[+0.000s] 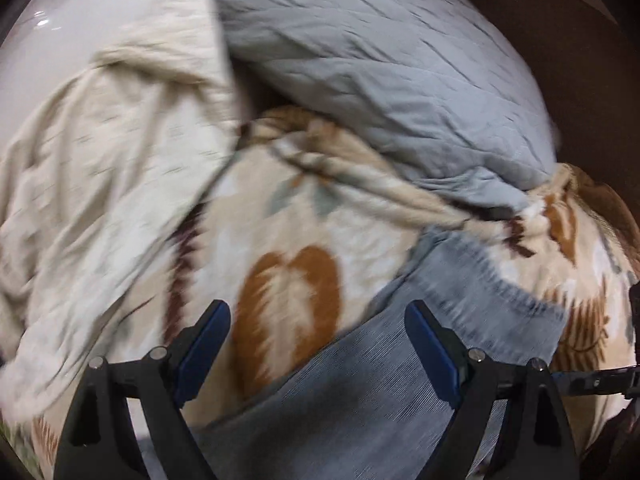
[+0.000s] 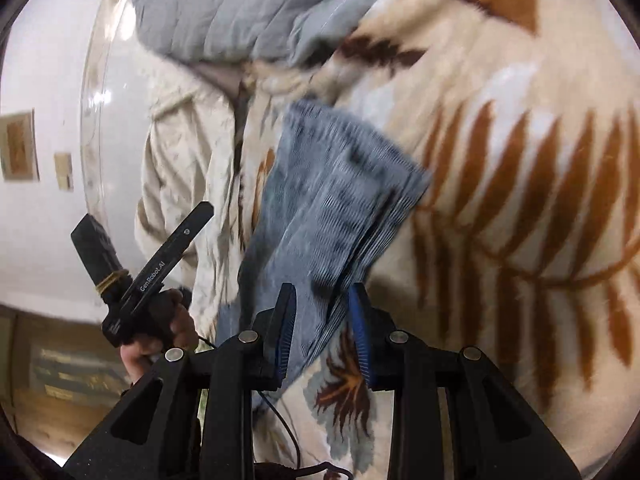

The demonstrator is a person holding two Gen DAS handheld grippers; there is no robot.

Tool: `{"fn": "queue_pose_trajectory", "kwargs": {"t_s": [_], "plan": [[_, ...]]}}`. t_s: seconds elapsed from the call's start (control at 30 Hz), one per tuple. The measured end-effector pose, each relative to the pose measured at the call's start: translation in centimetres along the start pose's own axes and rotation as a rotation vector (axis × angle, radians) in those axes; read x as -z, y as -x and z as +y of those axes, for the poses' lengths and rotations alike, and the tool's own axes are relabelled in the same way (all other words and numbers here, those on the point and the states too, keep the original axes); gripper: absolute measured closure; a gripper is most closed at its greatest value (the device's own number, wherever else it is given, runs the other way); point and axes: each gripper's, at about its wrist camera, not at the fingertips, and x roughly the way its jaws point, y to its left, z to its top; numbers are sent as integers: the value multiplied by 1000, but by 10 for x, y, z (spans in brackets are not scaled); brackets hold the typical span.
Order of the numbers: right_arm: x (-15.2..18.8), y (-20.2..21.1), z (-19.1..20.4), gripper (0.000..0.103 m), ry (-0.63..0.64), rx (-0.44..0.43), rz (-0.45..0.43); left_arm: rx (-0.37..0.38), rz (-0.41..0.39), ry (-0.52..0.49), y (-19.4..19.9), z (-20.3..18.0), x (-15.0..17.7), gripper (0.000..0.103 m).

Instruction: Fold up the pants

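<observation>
The pants (image 1: 400, 364) are blue-grey ribbed fabric lying on a cream blanket with brown leaf prints (image 1: 288, 292). My left gripper (image 1: 318, 320) is open and empty above the blanket, with the pants under its right finger. In the right wrist view the pants (image 2: 332, 200) lie folded in layers, the hem end pointing away. My right gripper (image 2: 322, 304) has its blue pads partly closed around the near edge of the pants, with fabric between them. The left gripper's handle (image 2: 160, 264) shows at the left, held by a hand.
A grey quilted pillow (image 1: 380, 72) lies at the head of the bed. A cream crumpled sheet (image 1: 100, 168) lies to the left. A white wall (image 2: 44, 80) and a brown headboard (image 1: 560, 60) border the bed.
</observation>
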Motion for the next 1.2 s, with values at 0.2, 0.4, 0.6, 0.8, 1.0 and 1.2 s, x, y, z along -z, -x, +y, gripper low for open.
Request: {"fn": "queue_pose_trajectory", "kwargs": {"t_s": [0.2,0.4,0.6,0.8,1.0,1.2], "plan": [[-9,8,-21,58,-106,-5,-52,208,77,-77,-40,-18,-22,13],[-15,3,-21,59,-93,11,-94,288,111,-118,-68,-26,-30,13],[-18,-10,-16,59,-59,3,-128,432,118,-146,-84,-37,-31,13],[-21,-15,-17,59,-51,-40,-156,558,133,-149,-98,-54,-32,15],[-21,-17,-19,69,-41,-51,-167,599,137,-114,-109,-56,-32,47],[-19,-15,-24,79,-26,-57,-164,619,116,-70,-106,-48,-32,78]]}}
